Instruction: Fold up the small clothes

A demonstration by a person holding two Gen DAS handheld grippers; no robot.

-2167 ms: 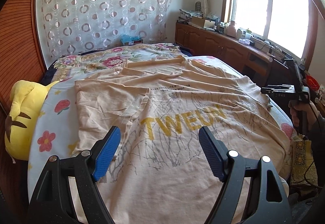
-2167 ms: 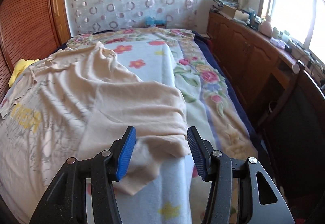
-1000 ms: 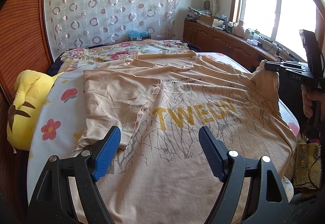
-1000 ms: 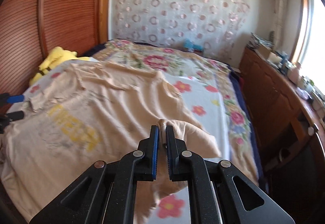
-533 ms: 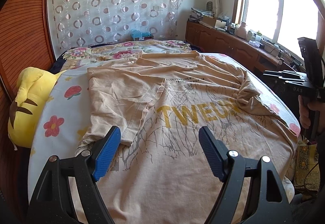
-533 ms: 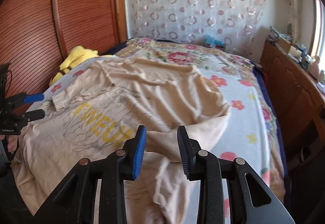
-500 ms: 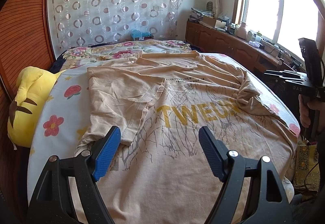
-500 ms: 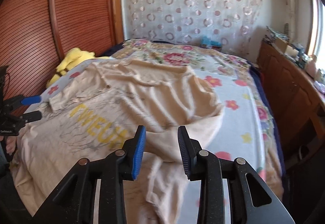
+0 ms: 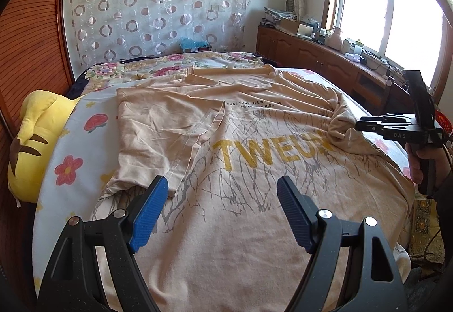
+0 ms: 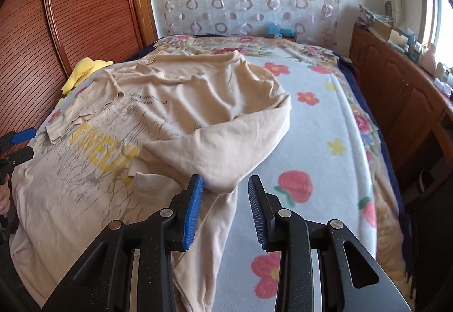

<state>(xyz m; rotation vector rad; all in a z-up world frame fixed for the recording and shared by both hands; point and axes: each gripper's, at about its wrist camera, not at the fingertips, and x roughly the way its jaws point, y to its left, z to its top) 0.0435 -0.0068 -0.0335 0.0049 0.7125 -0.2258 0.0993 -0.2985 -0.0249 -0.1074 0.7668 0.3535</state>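
A beige T-shirt (image 9: 254, 170) with yellow lettering lies spread on the bed, print up. Its left sleeve (image 9: 158, 136) is folded inward over the chest. The right sleeve (image 10: 226, 147) is bunched and folded onto the body. My right gripper (image 10: 225, 180) is open, and the tip of that sleeve fold lies loose between its blue pads. In the left wrist view the right gripper (image 9: 359, 125) sits at the shirt's right edge. My left gripper (image 9: 222, 184) hangs wide open over the shirt's lower half with nothing in it, and it shows small at the left edge (image 10: 25, 142) of the right wrist view.
A yellow plush toy (image 9: 34, 136) lies at the bed's left side by the ribbed wooden panel (image 10: 85, 14). The floral bedsheet (image 10: 325, 142) is bare on the right. A wooden cabinet (image 9: 325, 57) with clutter runs under the window. A person's hand (image 9: 424, 159) holds the right gripper.
The right gripper, shut on the lifted sleeve a second ago, has opened, let go and sunk toward the bed. The sleeve now rests on the shirt. The left gripper has not moved.
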